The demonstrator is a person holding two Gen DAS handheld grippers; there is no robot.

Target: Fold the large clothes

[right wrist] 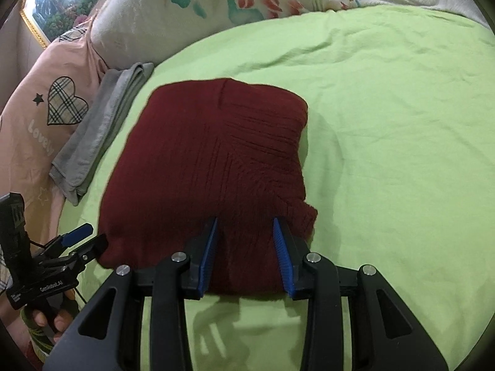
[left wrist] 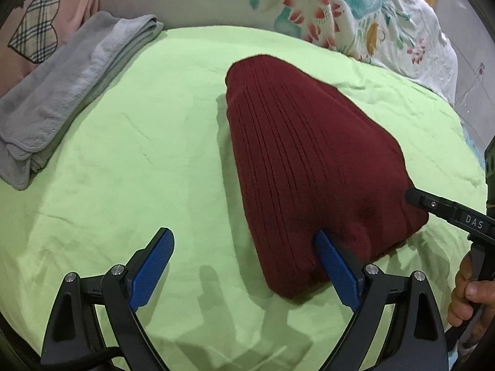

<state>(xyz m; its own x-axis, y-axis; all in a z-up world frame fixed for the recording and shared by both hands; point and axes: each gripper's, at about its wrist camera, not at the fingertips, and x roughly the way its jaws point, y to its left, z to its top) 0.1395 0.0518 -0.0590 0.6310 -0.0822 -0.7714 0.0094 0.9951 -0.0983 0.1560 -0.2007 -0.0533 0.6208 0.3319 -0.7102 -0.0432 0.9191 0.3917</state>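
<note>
A dark red ribbed knit sweater (left wrist: 309,160) lies folded into a thick rectangle on the green bed sheet (left wrist: 123,154). It also shows in the right wrist view (right wrist: 210,167). My left gripper (left wrist: 244,247) is open at the sweater's near left corner, its right pad touching the knit, its left pad over bare sheet. My right gripper (right wrist: 244,241) is open, its two blue pads resting on the sweater's near edge with fabric between them. Each gripper shows in the other's view: the right one (left wrist: 414,198), the left one (right wrist: 83,238).
A folded grey towel (left wrist: 62,105) lies left of the sweater, also in the right wrist view (right wrist: 102,133). A pink pillow with a plaid heart (right wrist: 62,102) and a floral quilt (left wrist: 340,9) line the far side. Bare green sheet (right wrist: 402,154) spreads right of the sweater.
</note>
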